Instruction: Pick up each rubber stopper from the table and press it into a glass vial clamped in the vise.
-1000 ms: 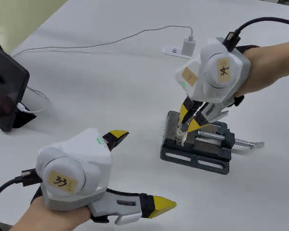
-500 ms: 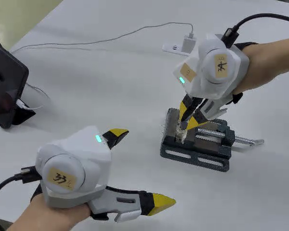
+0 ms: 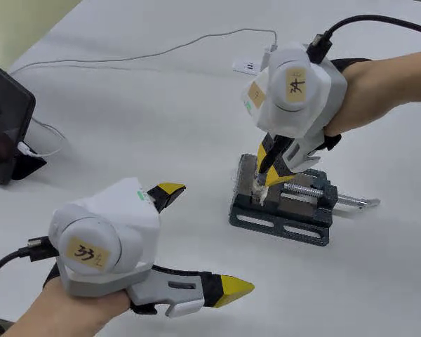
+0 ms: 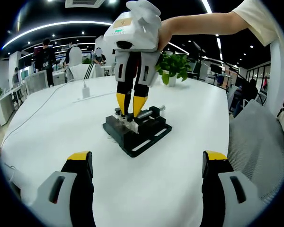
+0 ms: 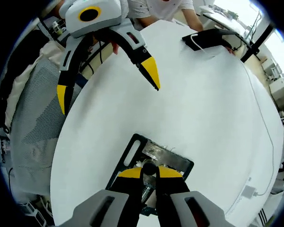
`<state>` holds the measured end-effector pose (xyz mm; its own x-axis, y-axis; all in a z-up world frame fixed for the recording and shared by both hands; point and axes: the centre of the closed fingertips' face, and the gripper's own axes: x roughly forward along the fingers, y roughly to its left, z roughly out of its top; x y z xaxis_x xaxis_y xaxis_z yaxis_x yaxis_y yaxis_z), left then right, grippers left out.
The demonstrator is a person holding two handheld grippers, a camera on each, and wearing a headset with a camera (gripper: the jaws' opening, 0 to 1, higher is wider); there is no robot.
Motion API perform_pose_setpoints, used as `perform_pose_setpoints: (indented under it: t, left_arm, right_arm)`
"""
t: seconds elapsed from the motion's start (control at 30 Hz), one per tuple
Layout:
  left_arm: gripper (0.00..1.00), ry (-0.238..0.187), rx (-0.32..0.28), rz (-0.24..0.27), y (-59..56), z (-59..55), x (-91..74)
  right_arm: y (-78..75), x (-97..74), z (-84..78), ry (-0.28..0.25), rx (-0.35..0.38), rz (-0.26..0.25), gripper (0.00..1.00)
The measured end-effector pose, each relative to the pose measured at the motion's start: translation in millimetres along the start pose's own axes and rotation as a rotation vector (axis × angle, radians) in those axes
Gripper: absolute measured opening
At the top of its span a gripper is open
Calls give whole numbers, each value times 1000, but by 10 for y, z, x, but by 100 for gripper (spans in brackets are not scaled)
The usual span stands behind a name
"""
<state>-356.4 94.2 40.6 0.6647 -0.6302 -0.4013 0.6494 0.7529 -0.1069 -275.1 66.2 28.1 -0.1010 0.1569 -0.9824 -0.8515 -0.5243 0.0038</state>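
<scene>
A black vise (image 3: 305,225) stands on the white table and clamps glass vials (image 5: 156,150) at its near end. My right gripper (image 3: 261,185) points steeply down over the vials, shut on a dark rubber stopper (image 5: 149,168) held between its yellow tips. In the left gripper view the right gripper (image 4: 131,108) stands right over the vise (image 4: 149,137). My left gripper (image 3: 202,239) hovers low at the front left, open with nothing between its fingers and well apart from the vise. The right gripper view has the left gripper (image 5: 109,90) open above the table.
A dark tablet on a stand (image 3: 3,133) sits at the left edge. A white charger block (image 3: 251,67) with a long cable (image 3: 126,60) lies behind the vise. The vise's screw handle (image 3: 351,201) sticks out to the right. Bare table (image 3: 161,126) lies between the grippers.
My right gripper has tipped more upright and its tips have shifted slightly left onto the vials. The left gripper has stayed open and barely moved. The head camera has shifted a little.
</scene>
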Motion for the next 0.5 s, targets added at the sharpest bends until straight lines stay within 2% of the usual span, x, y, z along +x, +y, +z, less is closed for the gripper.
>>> perform_pose_setpoints:
  t: [0.07, 0.23, 0.5]
  left_arm:
    - [96, 0, -1, -4, -12, 1, 7]
    - [95, 1, 1, -6, -28, 1, 14]
    - [95, 2, -3, -7, -34, -9, -1]
  right_arm:
    - [-21, 7, 5, -4, 53, -6, 4]
    - [-29, 14, 7, 7, 60, 1, 4]
    - [-15, 13, -8, 11, 1, 10, 5]
